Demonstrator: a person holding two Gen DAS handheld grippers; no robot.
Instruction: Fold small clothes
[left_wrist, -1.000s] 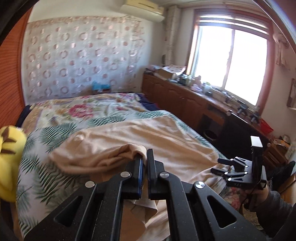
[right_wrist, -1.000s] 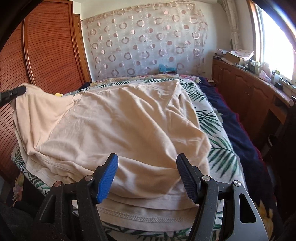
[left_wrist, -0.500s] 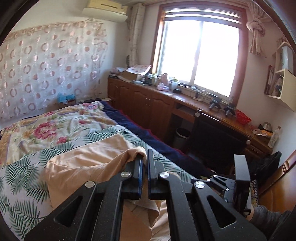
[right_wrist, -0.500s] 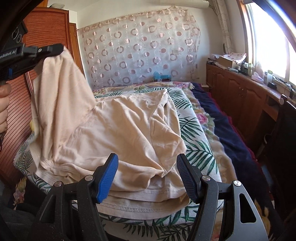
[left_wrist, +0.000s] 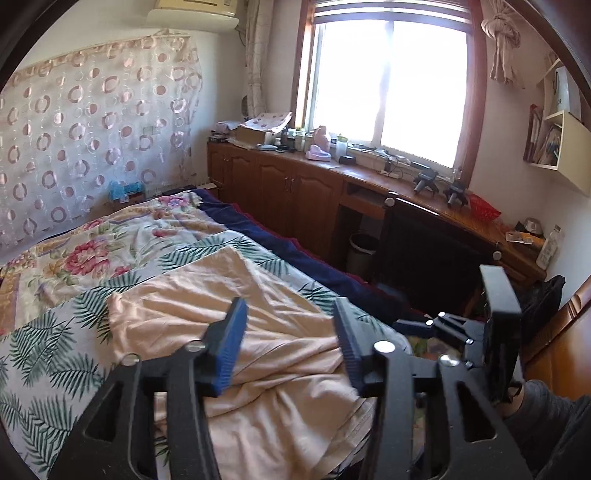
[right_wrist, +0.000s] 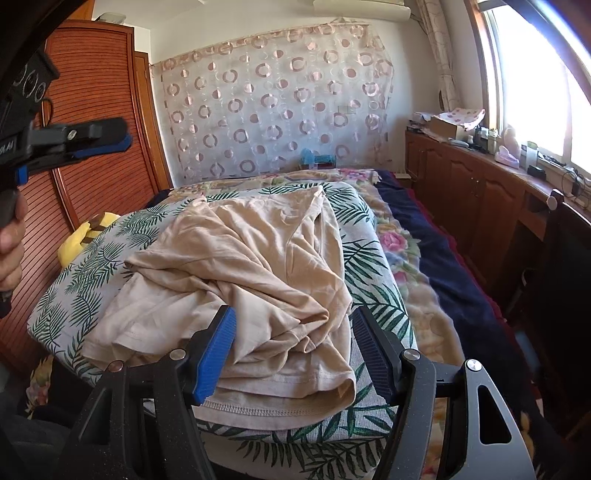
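Observation:
A beige T-shirt (right_wrist: 258, 273) lies crumpled and half folded over itself on the bed (right_wrist: 369, 266); it also shows in the left wrist view (left_wrist: 236, 332). My left gripper (left_wrist: 288, 332) is open and empty, above the shirt; in the right wrist view it (right_wrist: 110, 138) hovers high at the left, over the bed's left side. My right gripper (right_wrist: 295, 339) is open and empty, just in front of the shirt's near hem; in the left wrist view it (left_wrist: 413, 326) sits at the bed's near right corner.
The bed has a leaf and flower cover with a navy blanket (right_wrist: 443, 258) along its right side. A yellow plush toy (right_wrist: 86, 236) lies at the bed's left edge. A wooden wardrobe (right_wrist: 92, 110) stands left, a cluttered wooden counter (left_wrist: 369, 173) under the window right.
My left gripper opened and let go of the shirt corner it held up. The shirt dropped onto the bed in a crumpled fold. My right gripper stayed open and in place.

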